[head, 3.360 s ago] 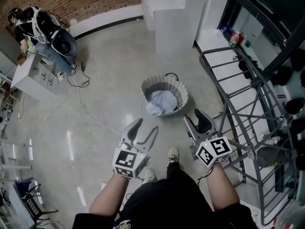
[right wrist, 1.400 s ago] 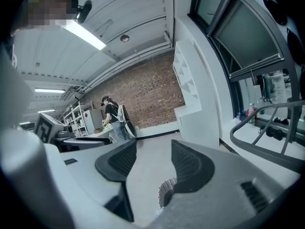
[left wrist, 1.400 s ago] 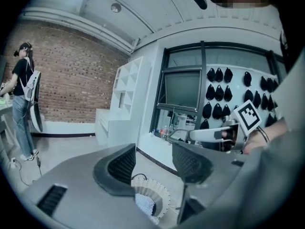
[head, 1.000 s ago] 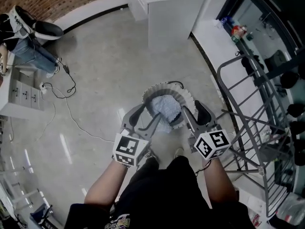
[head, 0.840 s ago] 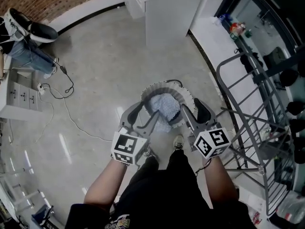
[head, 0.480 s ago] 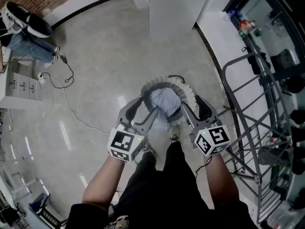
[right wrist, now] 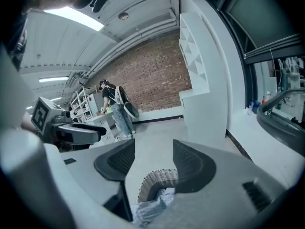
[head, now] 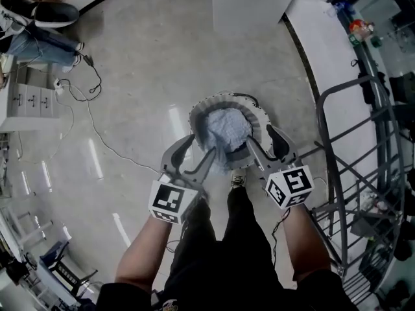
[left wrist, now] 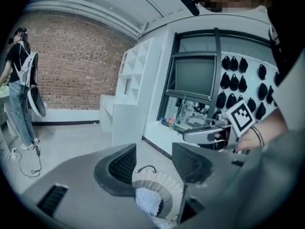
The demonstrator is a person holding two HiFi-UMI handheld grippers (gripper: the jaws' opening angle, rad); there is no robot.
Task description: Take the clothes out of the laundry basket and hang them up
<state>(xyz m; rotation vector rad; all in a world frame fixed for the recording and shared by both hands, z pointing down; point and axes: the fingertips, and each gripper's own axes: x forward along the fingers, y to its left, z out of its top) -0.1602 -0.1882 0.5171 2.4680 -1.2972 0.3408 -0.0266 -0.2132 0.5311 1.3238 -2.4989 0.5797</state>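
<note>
Laundry basket (head: 196,111) stood upright on the floor (head: 130,76), mouth up, just ahead of the person's feet. It was round, with no long axis. Pale blue clothes (head: 227,127) lay bunched inside, no clear direction.

Left gripper (head: 200,148) and right gripper (head: 260,140) flanked the near rim, pointing forward and down. Both pairs of jaws stood wide apart, empty.

Drying rack (head: 329,173) stood to the right.

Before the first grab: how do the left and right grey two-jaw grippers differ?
The left grey two-jaw gripper hangs above the white woven basket's left rim, the right gripper above its right rim. Left cube and right cube bear different markers. Both are open, empty, aimed at it.
</note>
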